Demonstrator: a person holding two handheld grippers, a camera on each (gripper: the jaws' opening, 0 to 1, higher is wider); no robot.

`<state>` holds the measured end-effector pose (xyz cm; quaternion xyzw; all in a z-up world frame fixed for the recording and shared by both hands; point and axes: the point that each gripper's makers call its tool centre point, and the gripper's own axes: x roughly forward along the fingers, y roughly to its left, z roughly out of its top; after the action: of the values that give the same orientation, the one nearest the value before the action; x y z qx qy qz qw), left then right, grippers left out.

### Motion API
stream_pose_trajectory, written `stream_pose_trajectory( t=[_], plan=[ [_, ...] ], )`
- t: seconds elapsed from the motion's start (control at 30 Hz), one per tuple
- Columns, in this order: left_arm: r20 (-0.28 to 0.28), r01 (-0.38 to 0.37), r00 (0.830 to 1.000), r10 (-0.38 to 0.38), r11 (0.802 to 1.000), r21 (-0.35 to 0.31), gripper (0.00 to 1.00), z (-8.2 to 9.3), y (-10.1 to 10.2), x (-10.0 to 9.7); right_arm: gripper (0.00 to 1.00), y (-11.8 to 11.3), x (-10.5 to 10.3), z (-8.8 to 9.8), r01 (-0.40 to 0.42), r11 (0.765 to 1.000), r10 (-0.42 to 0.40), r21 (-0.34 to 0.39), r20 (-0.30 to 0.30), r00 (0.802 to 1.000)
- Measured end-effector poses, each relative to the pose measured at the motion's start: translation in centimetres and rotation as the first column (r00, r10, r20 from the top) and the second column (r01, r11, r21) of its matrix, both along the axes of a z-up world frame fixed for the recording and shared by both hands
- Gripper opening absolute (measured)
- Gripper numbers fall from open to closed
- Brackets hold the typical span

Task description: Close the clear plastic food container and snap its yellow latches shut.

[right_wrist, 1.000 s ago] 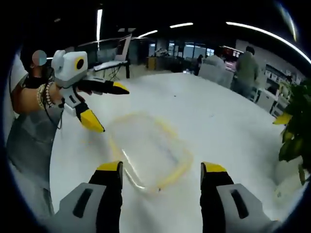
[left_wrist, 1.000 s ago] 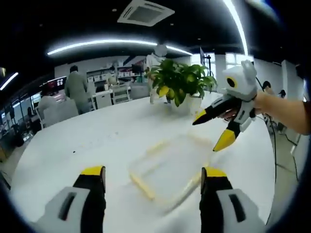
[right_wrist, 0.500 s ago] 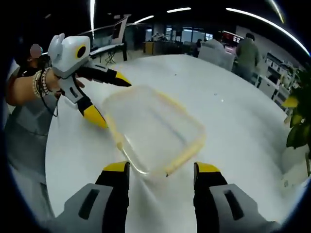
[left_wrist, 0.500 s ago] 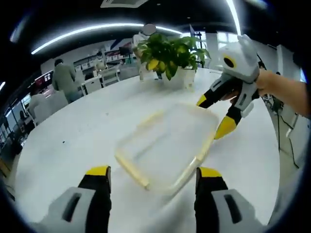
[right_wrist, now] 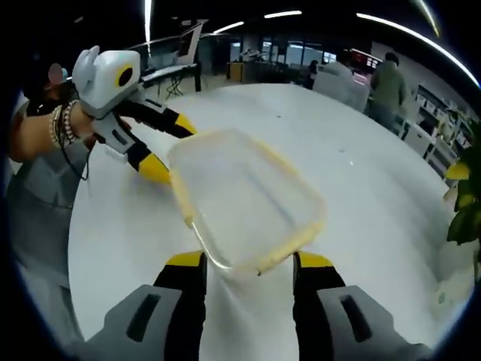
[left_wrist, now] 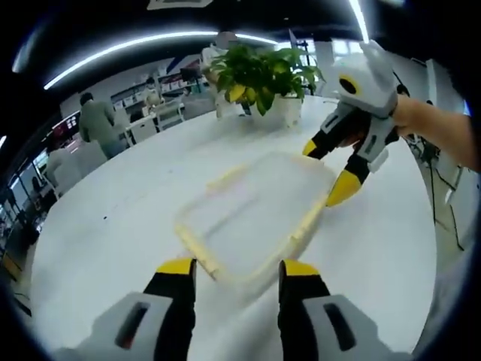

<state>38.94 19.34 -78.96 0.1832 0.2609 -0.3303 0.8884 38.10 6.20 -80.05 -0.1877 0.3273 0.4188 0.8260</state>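
On the round white table point(left_wrist: 113, 218), a clear plastic food container point(left_wrist: 255, 214) with yellow latches point(left_wrist: 308, 218) lies flat near the middle, its lid down, bare tabletop open all around it. Its long axis runs from one gripper to the other. At its near short end in the left gripper view, the left gripper point(left_wrist: 233, 274) has jaws apart, tips at the rim. At the opposite end, the right gripper point(right_wrist: 248, 263) likewise has spread jaws framing the edge. Farther off, a potted plant point(left_wrist: 263, 75) stands near the table's edge.
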Motion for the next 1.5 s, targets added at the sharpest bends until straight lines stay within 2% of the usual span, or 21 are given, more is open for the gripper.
stream_pose_trajectory(
  t=[0.13, 0.37, 0.57, 0.77, 1.0, 1.17, 1.33, 1.5],
  plan=[
    [-0.007, -0.055, 0.998, 0.055, 0.998, 0.01, 0.36, -0.2, 2.3, 0.3, 0.42, 2.1, 0.4, 0.0, -0.034, 0.999, 0.034, 0.002, 0.009, 0.999],
    [-0.007, -0.13, 0.991, 0.13, 0.99, 0.064, 0.36, -0.4, 7.1, 1.7, 0.41, 7.2, 2.1, 0.1, -0.035, 0.997, 0.032, 0.069, 0.043, 0.999],
    [-0.01, -0.223, 0.975, 0.224, 0.973, 0.062, 0.35, -0.6, 11.6, 3.1, 0.41, 11.5, 3.8, -0.2, -0.041, 0.997, 0.033, 0.066, 0.12, 0.992],
    [-0.008, -0.27, 0.962, 0.272, 0.961, 0.063, 0.35, -0.7, 14.6, 4.6, 0.39, 14.4, 5.7, -0.2, -0.04, 0.995, 0.028, 0.089, 0.139, 0.99],
    [-0.004, -0.278, 0.96, 0.279, 0.958, 0.075, 0.36, -0.8, 15.9, 6.3, 0.39, 15.8, 7.6, -0.3, -0.038, 0.996, 0.025, 0.086, 0.15, 0.988],
    [-0.01, -0.272, 0.962, 0.274, 0.959, 0.08, 0.36, -0.9, 16.1, 7.2, 0.39, 16.1, 8.3, -0.4, -0.027, 0.996, 0.012, 0.088, 0.166, 0.986],
    [-0.013, -0.271, 0.962, 0.273, 0.96, 0.077, 0.35, -0.9, 16.2, 7.4, 0.37, 16.3, 8.7, -0.6, -0.012, 0.996, -0.002, 0.093, 0.15, 0.989],
    [-0.025, -0.284, 0.958, 0.285, 0.958, 0.04, 0.32, -0.8, 16.4, 7.1, 0.38, 16.3, 8.4, -0.4, 0.008, 0.993, -0.024, 0.119, 0.134, 0.991]
  ],
)
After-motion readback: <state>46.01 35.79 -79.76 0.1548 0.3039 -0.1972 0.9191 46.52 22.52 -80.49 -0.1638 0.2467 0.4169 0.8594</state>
